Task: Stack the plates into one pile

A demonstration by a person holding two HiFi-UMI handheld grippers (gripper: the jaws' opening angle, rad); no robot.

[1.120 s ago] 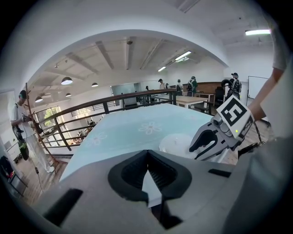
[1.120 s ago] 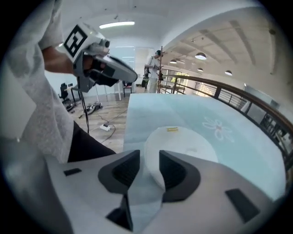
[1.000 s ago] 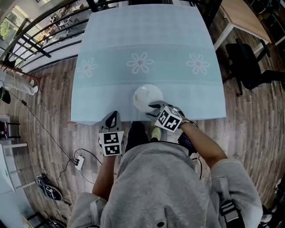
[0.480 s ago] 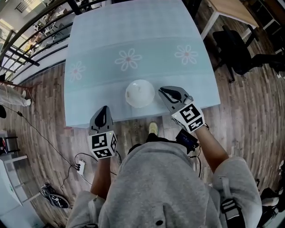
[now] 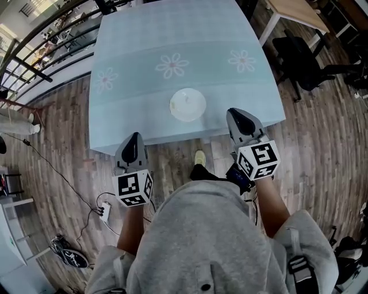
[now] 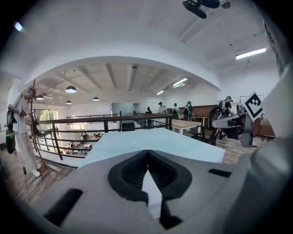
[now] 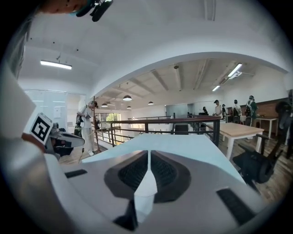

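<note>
Moved since 1 second ago: right gripper (image 5: 236, 113), formerly at the rim of the plates (image 5: 187, 104), now stands off to their right, clear of them. Left gripper (image 5: 133, 138) has shifted only a little along the near edge of the table (image 5: 132, 34).

Item 1, plates. White, round, 1 pile on the blue cloth, near the front edge and just below the middle flower print (image 5: 172, 65). Nothing touches the pile. How many plates lie in it cannot be told.

Item 2, right gripper. Over the table's near right corner, pointing away from the person. Its jaws have just been closing; in the right gripper view they stand all but together, only a thin slit between them and nothing in it. Marker cube (image 5: 259, 161) sits behind, towards the wrist.

Item 3, left gripper. At the front edge of the table, left of the plates and well apart from them. Jaws together, tips meeting, nothing between them. Marker cube (image 5: 135, 188) behind.

Item 4, table. Pale blue cloth with 3 flower prints in a row across it.

Item 5, surroundings. Wood-plank floor (image 5: 322, 143); dark railing (image 5: 52, 40) at upper left; black chair (image 5: 299, 57) and wooden table (image 5: 299, 11) at upper right; power strip (image 5: 104, 211) with cable on the floor at left.

Item 6, person. Grey sweatshirt (image 5: 201, 241), both forearms reaching forward.
</note>
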